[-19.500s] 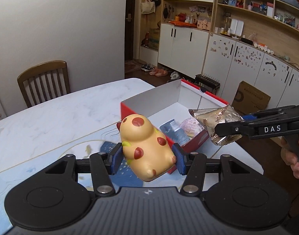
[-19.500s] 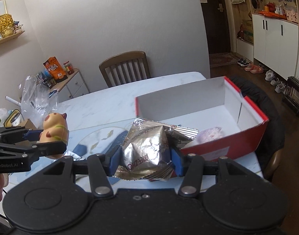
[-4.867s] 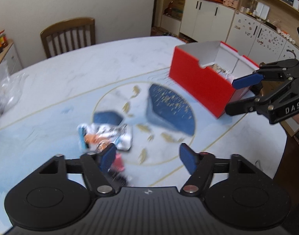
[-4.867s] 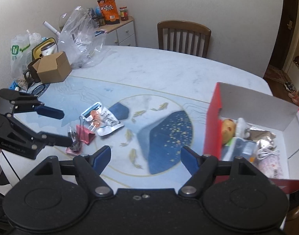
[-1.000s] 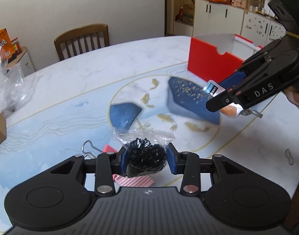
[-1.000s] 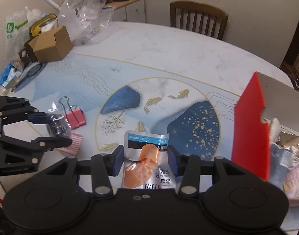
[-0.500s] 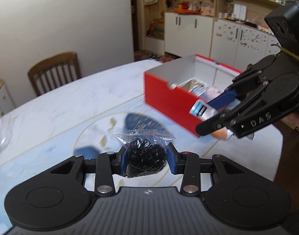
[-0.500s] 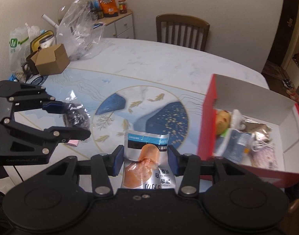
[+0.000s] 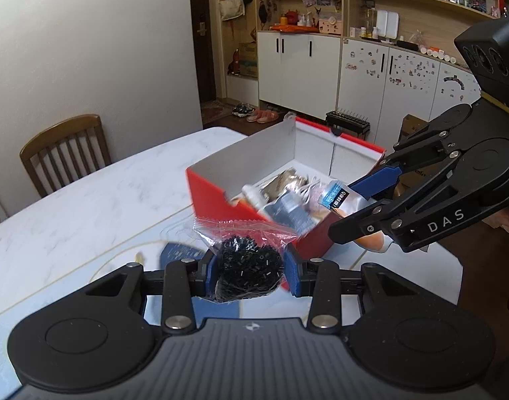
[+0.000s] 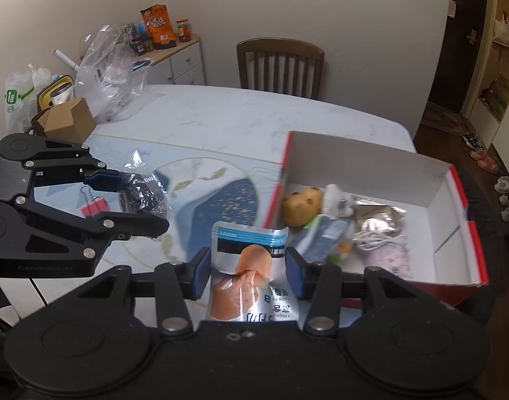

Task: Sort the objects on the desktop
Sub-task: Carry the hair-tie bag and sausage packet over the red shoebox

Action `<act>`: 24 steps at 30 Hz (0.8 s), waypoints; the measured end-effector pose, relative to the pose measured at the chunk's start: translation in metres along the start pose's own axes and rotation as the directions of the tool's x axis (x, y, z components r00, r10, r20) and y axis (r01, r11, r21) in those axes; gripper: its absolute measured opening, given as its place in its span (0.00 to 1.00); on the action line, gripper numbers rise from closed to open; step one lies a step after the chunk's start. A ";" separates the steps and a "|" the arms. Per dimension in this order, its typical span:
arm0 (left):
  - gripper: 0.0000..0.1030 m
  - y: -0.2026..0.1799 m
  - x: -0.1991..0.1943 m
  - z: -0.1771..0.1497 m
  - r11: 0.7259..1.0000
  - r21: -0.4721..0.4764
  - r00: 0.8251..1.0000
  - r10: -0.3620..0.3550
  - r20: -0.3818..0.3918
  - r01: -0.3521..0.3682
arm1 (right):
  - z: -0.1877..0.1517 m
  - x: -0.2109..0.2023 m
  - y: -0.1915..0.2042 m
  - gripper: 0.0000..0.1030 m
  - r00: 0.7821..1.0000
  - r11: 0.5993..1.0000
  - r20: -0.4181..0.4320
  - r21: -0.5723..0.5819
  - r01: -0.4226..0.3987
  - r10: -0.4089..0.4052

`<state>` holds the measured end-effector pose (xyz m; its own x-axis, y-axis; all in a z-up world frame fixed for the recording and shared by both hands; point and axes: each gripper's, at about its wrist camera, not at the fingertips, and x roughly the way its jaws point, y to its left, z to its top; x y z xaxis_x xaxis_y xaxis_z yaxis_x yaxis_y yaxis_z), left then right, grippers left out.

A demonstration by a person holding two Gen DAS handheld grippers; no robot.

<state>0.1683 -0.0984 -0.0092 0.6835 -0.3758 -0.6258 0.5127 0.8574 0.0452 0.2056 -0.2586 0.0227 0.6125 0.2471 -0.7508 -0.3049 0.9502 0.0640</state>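
Note:
My left gripper (image 9: pixel 251 273) is shut on a clear bag of small black beads (image 9: pixel 249 265), carried above the table just short of the red box (image 9: pixel 217 196). From the right wrist view the same bag of beads (image 10: pixel 142 196) hangs in the left gripper (image 10: pixel 137 200) at the left. My right gripper (image 10: pixel 247 275) is shut on a silver sausage packet (image 10: pixel 251 266), held near the front left corner of the red box (image 10: pixel 468 233). In the left wrist view the right gripper (image 9: pixel 361 206) holds that packet (image 9: pixel 338 196) over the box's near edge.
The box holds a yellow spotted toy (image 10: pixel 301 206), a foil snack bag (image 10: pixel 378 216), a white cable (image 10: pixel 378 238) and other packets. A red binder clip (image 10: pixel 94 208) lies on the table. A cardboard box (image 10: pixel 67 120), plastic bags (image 10: pixel 114 76) and a wooden chair (image 10: pixel 281 66) stand beyond.
Both grippers rose and travelled across the table to the red box, each keeping its load. The box now fills the middle of both views and the binder clip is left behind.

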 end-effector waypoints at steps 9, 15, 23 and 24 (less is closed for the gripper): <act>0.37 -0.027 0.038 0.031 1.000 0.021 1.000 -0.013 -0.015 0.013 | -0.001 -0.002 -0.051 0.45 1.000 1.000 0.008 0.003 0.013 -0.013; 0.37 -0.036 0.062 0.053 0.999 0.042 1.000 -0.014 -0.020 0.015 | 0.003 0.000 -0.081 0.45 0.999 0.999 0.017 0.011 0.032 -0.032; 0.37 -0.040 0.104 0.078 0.997 0.081 0.998 -0.010 -0.064 0.015 | 0.007 0.014 -0.121 0.45 0.998 0.997 0.010 0.035 0.068 -0.068; 0.37 -0.040 0.110 0.080 0.996 0.088 0.997 -0.010 -0.070 0.016 | 0.008 0.017 -0.126 0.45 0.997 0.997 0.008 0.040 0.072 -0.072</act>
<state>0.2645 -0.2027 -0.0177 0.6401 -0.3586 -0.6795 0.5676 0.8168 0.1036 0.2604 -0.3726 0.0071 0.6388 0.1795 -0.7481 -0.2309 0.9723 0.0361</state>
